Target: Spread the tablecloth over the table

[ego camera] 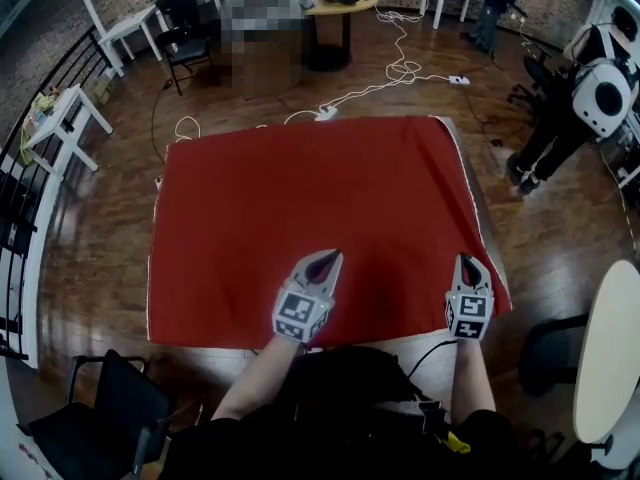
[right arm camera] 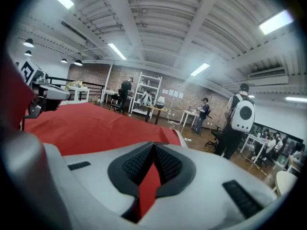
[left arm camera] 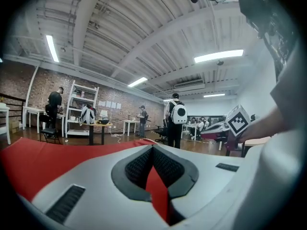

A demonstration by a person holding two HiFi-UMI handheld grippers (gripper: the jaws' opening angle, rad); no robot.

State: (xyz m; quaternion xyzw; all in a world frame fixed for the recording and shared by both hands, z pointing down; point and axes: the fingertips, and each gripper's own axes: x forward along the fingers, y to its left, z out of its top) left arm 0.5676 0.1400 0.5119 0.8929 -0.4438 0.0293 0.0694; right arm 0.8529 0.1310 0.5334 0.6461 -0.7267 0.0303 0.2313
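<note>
Clearly, the red fabric tablecloth (ego camera: pixel 310 188) lay flat over most of the rectangular surface (ego camera: pixel 481 213), which stood on a dark wooden floor (ego camera: pixel 90 238). At the lower left, a black office chair (ego camera: pixel 105 408) stood near the surface's corner. The left gripper (ego camera: pixel 327 261) was at the near edge of the cloth, its jaws together and clamped on a fold of the red fabric, which showed between the black pads (left arm camera: pixel 168 169). The right gripper (ego camera: pixel 469 266), near the cloth's near right corner, was closed on the fabric in the same way. On the right side, a narrow strip of the surface was bare beside the cloth's edge.
</note>
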